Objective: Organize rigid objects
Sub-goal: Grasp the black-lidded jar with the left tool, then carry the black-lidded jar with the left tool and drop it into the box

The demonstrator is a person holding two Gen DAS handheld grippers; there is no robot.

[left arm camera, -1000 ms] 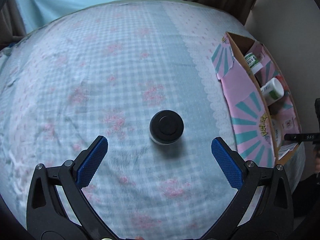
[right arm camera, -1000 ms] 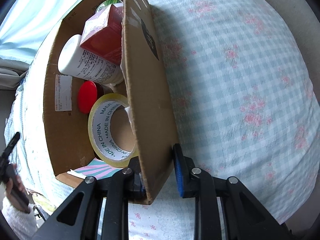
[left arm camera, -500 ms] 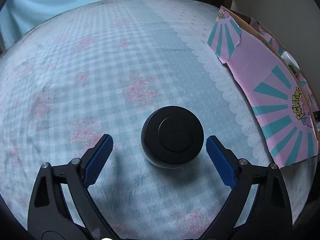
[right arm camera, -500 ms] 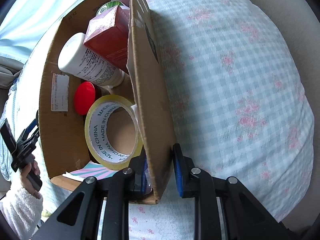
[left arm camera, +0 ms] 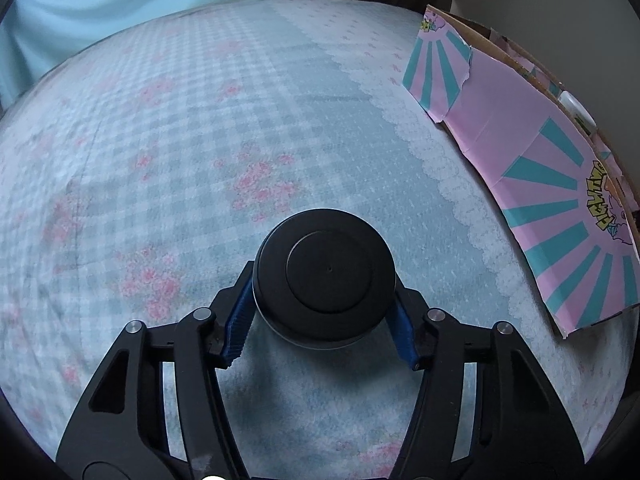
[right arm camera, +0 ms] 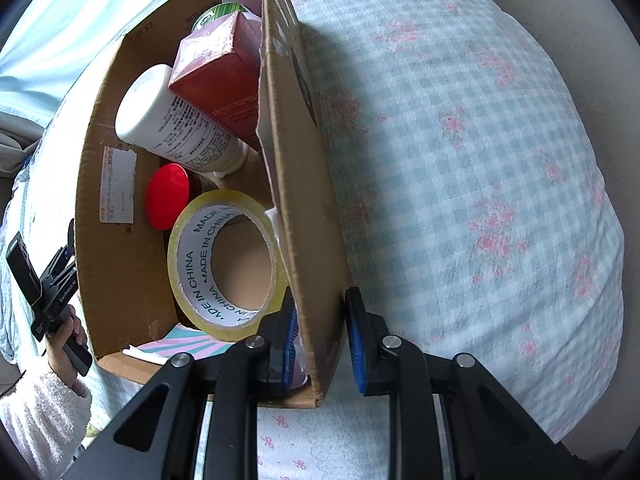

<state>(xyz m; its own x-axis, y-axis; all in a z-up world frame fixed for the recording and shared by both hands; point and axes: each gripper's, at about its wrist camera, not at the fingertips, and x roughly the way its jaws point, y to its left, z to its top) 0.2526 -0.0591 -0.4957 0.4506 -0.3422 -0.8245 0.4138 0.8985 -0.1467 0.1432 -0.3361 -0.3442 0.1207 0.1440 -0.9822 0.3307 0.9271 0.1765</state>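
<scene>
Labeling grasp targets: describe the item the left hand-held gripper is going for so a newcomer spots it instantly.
Start at the checked floral bedspread; left of the pink-and-teal cardboard box on it sits a round black-lidded jar. It lies between the closing blue pads of the left hand-held gripper, the only loose item on the cloth.

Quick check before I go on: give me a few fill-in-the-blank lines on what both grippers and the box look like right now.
1. The left gripper, its jaws closing, has a black ____ jar between them.
2. The right gripper pinches the ____ wall of the box.
3. Inside the box, the tape roll lies beside a ____ lid.
4. The white bottle in the box lies on its ____.

Missing words: round; cardboard; red; side
</scene>
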